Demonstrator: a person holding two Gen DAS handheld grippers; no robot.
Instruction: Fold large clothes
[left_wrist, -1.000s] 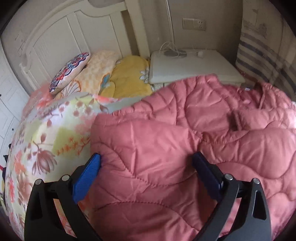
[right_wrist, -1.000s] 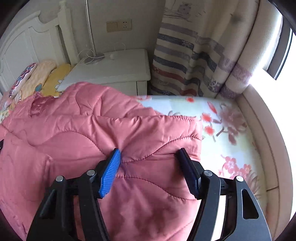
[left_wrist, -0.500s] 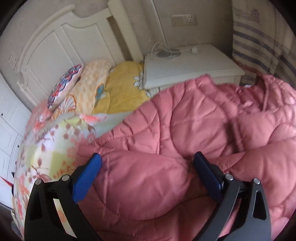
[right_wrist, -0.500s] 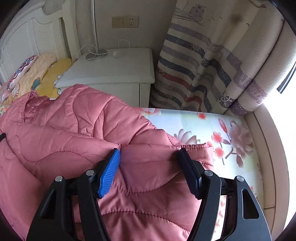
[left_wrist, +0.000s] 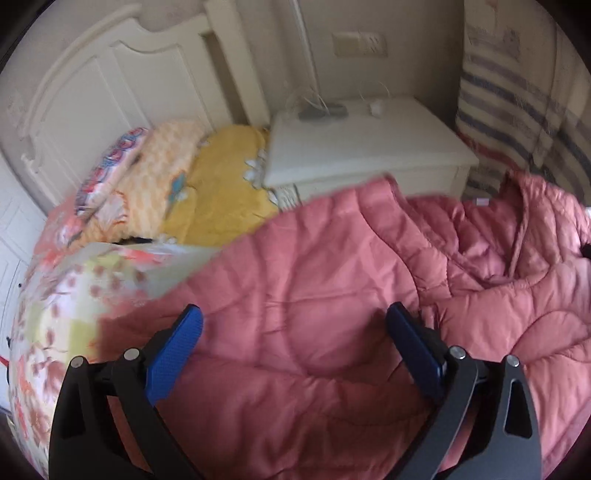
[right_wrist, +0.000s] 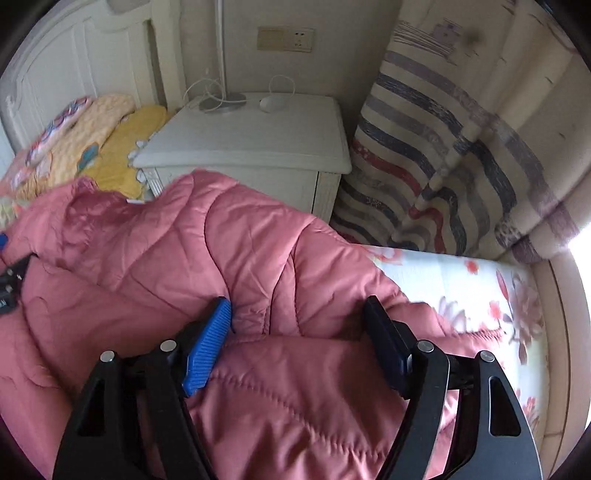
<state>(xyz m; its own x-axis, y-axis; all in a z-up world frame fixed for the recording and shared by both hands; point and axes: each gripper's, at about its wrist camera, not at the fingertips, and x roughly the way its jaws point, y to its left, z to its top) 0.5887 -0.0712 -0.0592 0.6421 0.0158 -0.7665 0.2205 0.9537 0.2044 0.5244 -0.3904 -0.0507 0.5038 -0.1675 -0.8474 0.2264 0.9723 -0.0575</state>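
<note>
A large pink quilted coat (left_wrist: 314, 295) lies spread over a floral bed; it also fills the right wrist view (right_wrist: 184, 258). Its hood with a drawstring shows at the right of the left wrist view (left_wrist: 517, 236). My left gripper (left_wrist: 293, 325) is open, its blue pads wide apart over the coat's left part. My right gripper (right_wrist: 299, 317) is open, its pads straddling a bulging fold near the coat's right edge. Neither pad pair presses on the fabric. Part of the left gripper shows at the left edge of the right wrist view (right_wrist: 11, 280).
A white nightstand (right_wrist: 251, 140) with cables and a lamp base stands behind the coat. Pillows (left_wrist: 159, 184) lie against the white headboard (left_wrist: 110, 85). A striped curtain (right_wrist: 443, 166) hangs at the right. The floral bedsheet (right_wrist: 480, 295) shows to the right of the coat.
Both grippers have moved forward toward the headboard over the coat. The coat's near layer has been folded up over the rest, and both stay open.
</note>
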